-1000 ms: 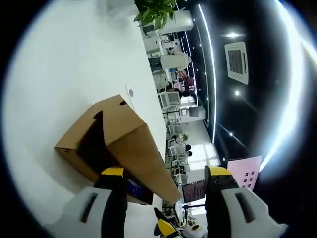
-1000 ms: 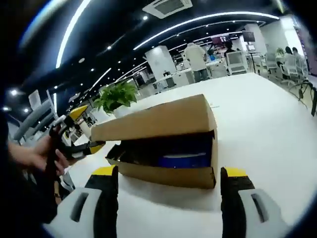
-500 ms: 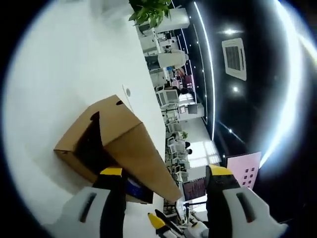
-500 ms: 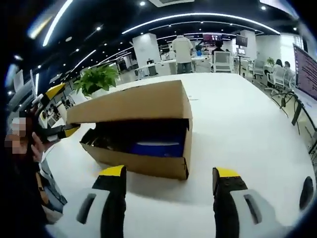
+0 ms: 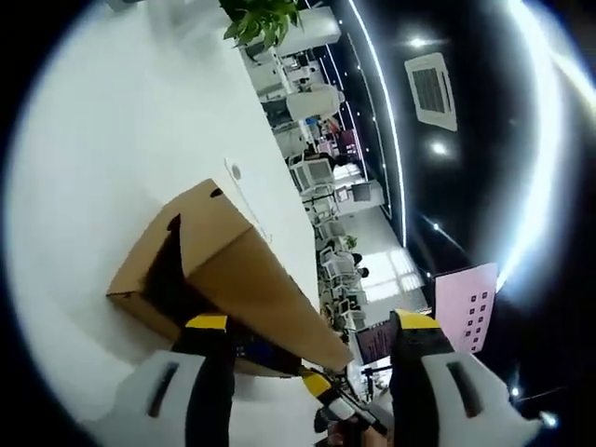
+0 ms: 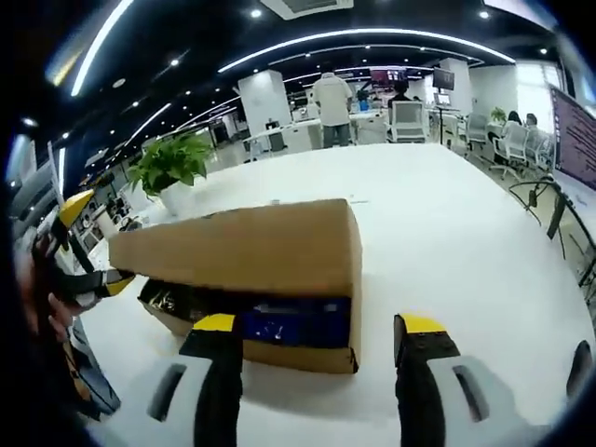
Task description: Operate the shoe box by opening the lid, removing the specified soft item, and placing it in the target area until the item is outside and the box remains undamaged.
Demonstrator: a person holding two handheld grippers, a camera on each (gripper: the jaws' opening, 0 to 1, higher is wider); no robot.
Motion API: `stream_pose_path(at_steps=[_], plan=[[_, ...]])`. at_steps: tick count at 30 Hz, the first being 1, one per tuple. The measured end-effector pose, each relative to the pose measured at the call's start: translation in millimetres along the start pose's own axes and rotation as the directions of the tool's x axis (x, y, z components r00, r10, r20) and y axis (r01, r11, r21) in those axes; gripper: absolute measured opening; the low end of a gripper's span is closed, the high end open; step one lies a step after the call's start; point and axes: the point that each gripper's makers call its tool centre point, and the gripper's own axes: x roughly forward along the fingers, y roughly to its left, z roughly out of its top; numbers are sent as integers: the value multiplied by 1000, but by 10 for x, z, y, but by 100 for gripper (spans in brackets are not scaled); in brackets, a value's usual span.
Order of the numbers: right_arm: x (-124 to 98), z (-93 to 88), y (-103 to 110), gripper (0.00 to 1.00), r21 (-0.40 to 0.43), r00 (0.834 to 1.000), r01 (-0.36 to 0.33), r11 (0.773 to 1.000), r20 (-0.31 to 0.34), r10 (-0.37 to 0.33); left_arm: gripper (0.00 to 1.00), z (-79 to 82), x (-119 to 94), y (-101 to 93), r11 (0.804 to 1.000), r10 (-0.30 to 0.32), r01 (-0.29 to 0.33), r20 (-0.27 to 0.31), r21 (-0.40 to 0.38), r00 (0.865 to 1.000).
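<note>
Jaws of both grippers (image 5: 312,326) (image 6: 319,331) we are holding apart, grasping nothing; shoe box (image 6: 247,270) at frame centre is sitting on bench (image 6: 466,242), lid (image 6: 237,250) partly raised.

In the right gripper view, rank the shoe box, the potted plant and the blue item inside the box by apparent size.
1. Shoe box, largest.
2. Potted plant; it stands farther off, so true size is unsure.
3. Blue item, mostly hidden under the lid, so only a strip shows.
</note>
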Motion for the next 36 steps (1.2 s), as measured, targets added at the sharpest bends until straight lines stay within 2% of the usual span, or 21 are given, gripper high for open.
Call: stream_pose_path(at_steps=[6, 10, 14, 16, 18, 20, 24, 28, 30, 31, 32, 33, 35, 36], plan=[[20, 125, 37, 64, -25, 1000, -10, 1000, 26, 10, 67, 7, 8, -21, 1000, -24, 24, -2, 17, 1000], [37, 143, 45, 69, -22, 999, -11, 1000, 37, 12, 68, 21, 38, -13, 999, -27, 28, -13, 36, 1000], [11, 334, 56, 69, -80, 989, 5, 997, 146, 7, 65, 21, 21, -80, 993, -57, 59, -24, 106, 998], [15, 340, 69, 69, -75, 989, 0, 997, 145, 11, 64, -17, -9, -115, 981, -74, 82, -49, 175, 996], [32, 365, 84, 69, -87, 988, -1, 996, 152, 14, 65, -85, -41, -114, 974, -73, 87, -74, 211, 995], [35, 415, 92, 68, -106, 986, 6, 994, 166, 12, 66, -150, -67, -64, 961, -47, 75, -108, 265, 993], [30, 535, 105, 67, -118, 980, 7, 993, 200, 16, 66, -168, -85, 22, 924, 1, 45, -120, 380, 993], [65, 563, 92, 71, -129, 980, 3, 992, 195, 22, 61, -188, -94, 36, 920, 4, 48, -133, 390, 991], [70, 571, 80, 71, -134, 980, 6, 991, 196, 20, 61, -190, -96, 63, 904, 20, 41, -137, 426, 990], [69, 580, 75, 71, -140, 980, 9, 990, 197, 18, 61, -195, -96, 74, 887, 32, 39, -144, 461, 989], [73, 592, 75, 72, -143, 979, 9, 990, 201, 20, 62, -197, -96, 77, 877, 34, 42, -148, 478, 988], [78, 603, 75, 72, -146, 979, 9, 989, 204, 21, 62, -201, -100, 96, 845, 48, 45, -159, 532, 986], [97, 610, 78, 73, -154, 979, 7, 988, 201, 24, 63, -200, -101, 137, 808, 77, 36, -166, 588, 983], [109, 610, 82, 73, -162, 980, 5, 987, 196, 27, 63, -214, -101, 147, 777, 91, 41, -177, 628, 980]])
